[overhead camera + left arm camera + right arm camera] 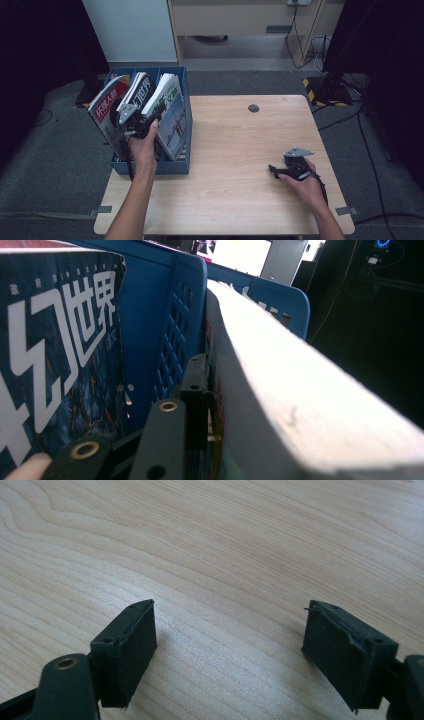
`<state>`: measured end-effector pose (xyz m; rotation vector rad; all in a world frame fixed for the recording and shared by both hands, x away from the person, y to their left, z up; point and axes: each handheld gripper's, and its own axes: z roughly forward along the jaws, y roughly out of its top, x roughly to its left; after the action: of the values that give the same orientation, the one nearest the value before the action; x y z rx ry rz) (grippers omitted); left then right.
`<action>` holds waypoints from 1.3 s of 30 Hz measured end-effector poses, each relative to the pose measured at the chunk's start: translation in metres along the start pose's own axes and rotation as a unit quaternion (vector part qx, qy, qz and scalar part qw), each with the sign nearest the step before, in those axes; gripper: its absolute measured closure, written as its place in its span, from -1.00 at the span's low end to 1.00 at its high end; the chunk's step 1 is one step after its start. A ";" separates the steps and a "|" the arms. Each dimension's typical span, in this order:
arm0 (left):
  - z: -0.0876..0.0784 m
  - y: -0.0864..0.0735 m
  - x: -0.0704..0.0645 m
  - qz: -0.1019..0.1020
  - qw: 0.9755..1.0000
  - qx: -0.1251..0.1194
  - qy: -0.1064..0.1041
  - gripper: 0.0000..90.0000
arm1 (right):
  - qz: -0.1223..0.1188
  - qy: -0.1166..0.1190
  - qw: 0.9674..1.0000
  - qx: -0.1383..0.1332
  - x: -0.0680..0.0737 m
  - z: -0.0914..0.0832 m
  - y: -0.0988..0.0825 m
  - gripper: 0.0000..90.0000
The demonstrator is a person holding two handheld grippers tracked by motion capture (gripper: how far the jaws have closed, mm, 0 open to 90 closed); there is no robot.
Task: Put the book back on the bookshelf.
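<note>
Left gripper (131,121) at blue file rack (181,167), magazine (310,405) beside one jaw (grip unclear). Right gripper (230,650) jaws spread, bare table (225,545) between them.

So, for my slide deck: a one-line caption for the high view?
Left gripper at magazines in a blue file rack; right gripper rests open on the wooden table.

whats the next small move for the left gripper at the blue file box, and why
Probably open a little wider and lift straight out. The left gripper sits down in the blue file box, jaws beside the right-hand magazine, which already stands in its slot. The right gripper rests open on the table.
</note>
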<state>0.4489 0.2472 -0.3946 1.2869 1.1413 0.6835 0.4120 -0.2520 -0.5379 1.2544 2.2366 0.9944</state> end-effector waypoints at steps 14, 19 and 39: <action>-0.013 -0.005 -0.007 0.037 0.999 0.034 0.010 0.10 | 0.000 0.001 1.000 0.000 0.000 0.000 0.000 -0.53; -0.020 -0.008 -0.005 0.043 0.998 0.047 0.010 -0.02 | 0.000 0.001 1.000 0.000 0.000 0.000 0.000 -0.53; -0.041 -0.024 -0.005 0.051 0.996 0.065 0.012 -0.25 | 0.001 0.001 1.000 0.001 0.000 0.000 0.000 -0.55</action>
<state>0.4046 0.2529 -0.4124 1.4598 1.1610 0.7105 0.4120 -0.2518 -0.5380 1.2573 2.2388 0.9948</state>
